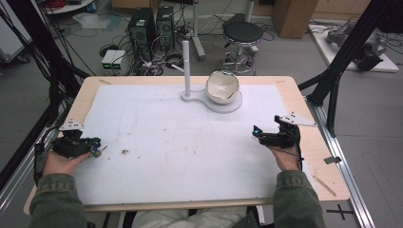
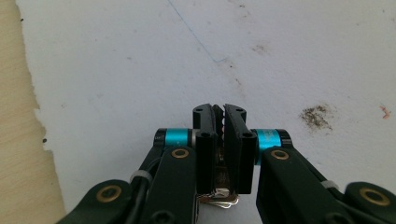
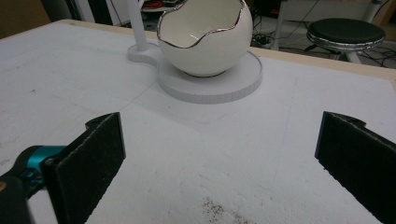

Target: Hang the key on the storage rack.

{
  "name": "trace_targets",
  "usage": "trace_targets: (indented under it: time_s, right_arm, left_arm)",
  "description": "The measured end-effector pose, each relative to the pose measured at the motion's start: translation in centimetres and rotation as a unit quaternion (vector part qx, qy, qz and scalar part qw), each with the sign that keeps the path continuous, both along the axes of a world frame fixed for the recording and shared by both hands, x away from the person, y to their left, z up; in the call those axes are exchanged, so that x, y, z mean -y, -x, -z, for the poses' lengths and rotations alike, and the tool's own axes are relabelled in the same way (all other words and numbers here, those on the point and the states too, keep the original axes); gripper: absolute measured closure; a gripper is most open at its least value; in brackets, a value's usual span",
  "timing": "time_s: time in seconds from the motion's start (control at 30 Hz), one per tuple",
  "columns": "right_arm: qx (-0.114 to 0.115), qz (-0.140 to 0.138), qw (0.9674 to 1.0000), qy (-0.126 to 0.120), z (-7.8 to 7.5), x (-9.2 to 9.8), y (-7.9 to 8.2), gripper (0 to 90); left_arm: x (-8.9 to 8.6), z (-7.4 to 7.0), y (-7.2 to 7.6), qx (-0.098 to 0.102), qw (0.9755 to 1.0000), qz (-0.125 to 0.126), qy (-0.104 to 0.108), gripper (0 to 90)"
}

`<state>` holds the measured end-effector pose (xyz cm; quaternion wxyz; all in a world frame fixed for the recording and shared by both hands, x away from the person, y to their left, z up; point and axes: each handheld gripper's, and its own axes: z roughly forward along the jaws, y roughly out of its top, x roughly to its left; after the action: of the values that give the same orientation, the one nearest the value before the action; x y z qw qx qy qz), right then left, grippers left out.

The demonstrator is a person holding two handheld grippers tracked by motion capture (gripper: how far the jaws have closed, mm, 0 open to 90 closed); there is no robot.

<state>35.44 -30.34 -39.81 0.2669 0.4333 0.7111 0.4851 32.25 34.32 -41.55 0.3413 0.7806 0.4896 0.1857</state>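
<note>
The left gripper (image 1: 97, 148), at 8 o'clock on the white sheet (image 1: 190, 142), has its jaws nearly together on a small metal piece (image 2: 219, 198), seemingly a key, though I cannot name it for sure; the right gripper (image 1: 259, 135), at 4 o'clock, stands wide apart with nothing between its pads (image 3: 91, 161). The sheet is stained, with a dark smudge (image 1: 125, 152) near the left gripper, and lies on a wooden table (image 1: 311, 142); at 12 o'clock an egg-shaped bowl (image 1: 222, 87) sits on a white stand (image 1: 233, 105) with a post (image 1: 186, 66), and beyond are computers (image 1: 142, 28), cables and a stool (image 1: 242, 33). The left gripper view gives the pinched metal up close, while the right gripper view shows the bowl's silver rim (image 3: 201, 39).
</note>
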Motion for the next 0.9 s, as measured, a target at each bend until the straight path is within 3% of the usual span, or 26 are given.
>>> trace_targets:
  time_s: [0.23,0.5,0.9]
  right_arm:
    - [-0.001,0.0,1.0,0.0,0.0,0.0,0.0,0.5]
    - [-0.004,0.001,1.0,-0.005,0.0,0.0,0.0,0.5]
    - [-0.005,0.0,1.0,-0.008,0.0,0.1,0.0,0.5]
  left_arm:
    - [-0.3,-0.3,0.2,0.011,0.9998,-0.003,0.016,83.0]
    - [-0.9,-1.1,0.6,0.036,0.9981,-0.012,0.049,83.0]
    - [-1.1,-2.0,1.0,0.06,0.9961,-0.012,0.064,82.9]
